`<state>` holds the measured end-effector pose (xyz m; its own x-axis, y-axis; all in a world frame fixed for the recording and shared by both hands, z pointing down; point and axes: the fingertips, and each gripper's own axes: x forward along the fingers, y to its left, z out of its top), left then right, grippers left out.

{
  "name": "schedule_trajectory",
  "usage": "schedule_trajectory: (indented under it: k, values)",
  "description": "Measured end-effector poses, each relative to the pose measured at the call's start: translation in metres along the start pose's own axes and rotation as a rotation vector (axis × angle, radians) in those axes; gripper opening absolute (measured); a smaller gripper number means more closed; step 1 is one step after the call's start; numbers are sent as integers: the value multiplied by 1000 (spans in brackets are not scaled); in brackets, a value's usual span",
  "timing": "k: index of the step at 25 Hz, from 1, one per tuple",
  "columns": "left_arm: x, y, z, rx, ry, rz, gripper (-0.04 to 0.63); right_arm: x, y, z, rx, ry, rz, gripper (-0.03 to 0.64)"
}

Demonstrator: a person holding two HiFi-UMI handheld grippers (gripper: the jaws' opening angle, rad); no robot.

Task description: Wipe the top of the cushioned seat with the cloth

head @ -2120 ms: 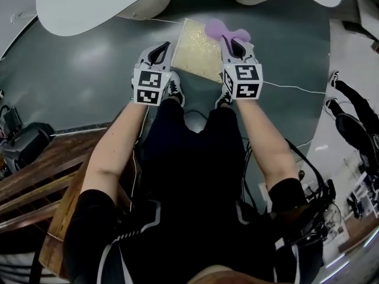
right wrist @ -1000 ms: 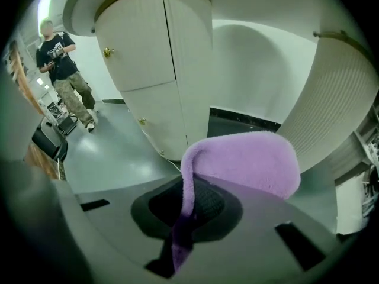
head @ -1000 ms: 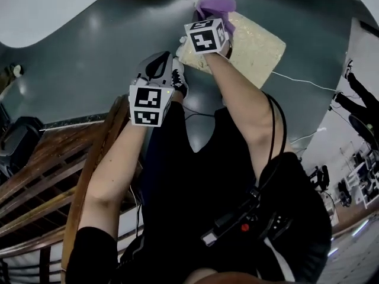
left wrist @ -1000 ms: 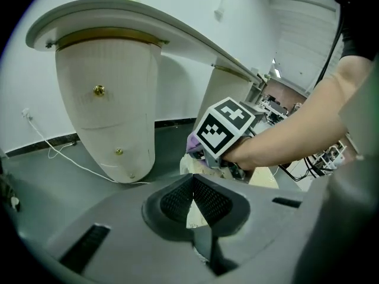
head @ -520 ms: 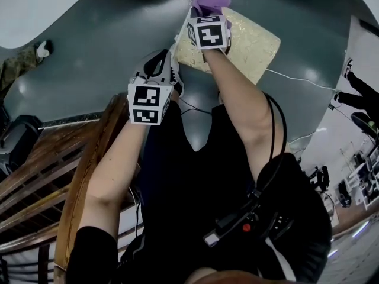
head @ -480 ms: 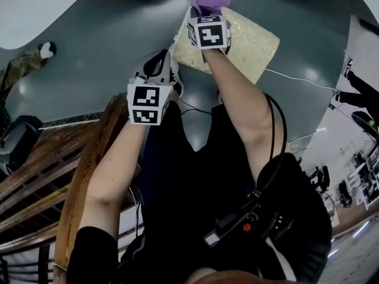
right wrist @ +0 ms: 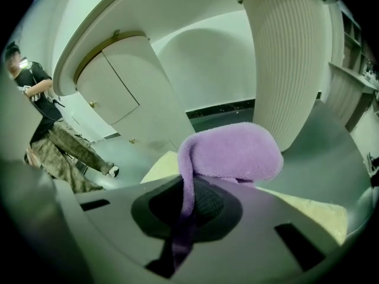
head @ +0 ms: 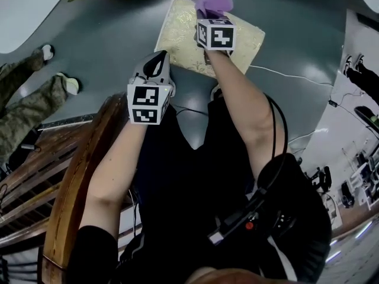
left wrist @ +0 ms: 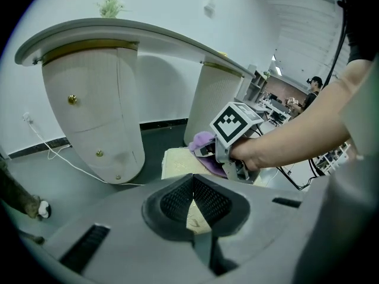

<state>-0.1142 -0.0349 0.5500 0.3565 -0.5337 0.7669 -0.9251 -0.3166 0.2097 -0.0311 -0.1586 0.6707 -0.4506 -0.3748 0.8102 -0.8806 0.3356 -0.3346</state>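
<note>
The cushioned seat (head: 180,37) is a pale yellow square pad low on the grey floor, at the top middle of the head view. My right gripper (head: 213,18) reaches out over its far part, shut on the purple cloth (head: 214,3), which bulges past the jaws. In the right gripper view the cloth (right wrist: 231,149) runs down between the jaws, with the seat (right wrist: 311,215) below. My left gripper (head: 156,63) hovers nearer me, off the seat's near left edge. Its jaws are shut with nothing in them, and the seat (left wrist: 176,161) and cloth (left wrist: 203,142) lie ahead of it.
A white curved counter (left wrist: 136,31) on ribbed pedestals (right wrist: 290,58) stands just beyond the seat. A person in camouflage trousers (head: 26,96) stands at the left. A wooden bench (head: 65,176) is at my left side. A white cable (head: 290,76) crosses the floor at the right.
My right gripper and the cloth have shifted a little to the right over the seat. More of the seat's left part shows. A person in camouflage trousers has walked in at the left.
</note>
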Motion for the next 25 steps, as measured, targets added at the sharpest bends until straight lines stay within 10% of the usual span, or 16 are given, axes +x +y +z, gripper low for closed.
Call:
schedule_trajectory:
  k: [25]
  values:
    - [46,-94,28,35,5,-61,3,-87,-144,-51,121,-17,-75,21]
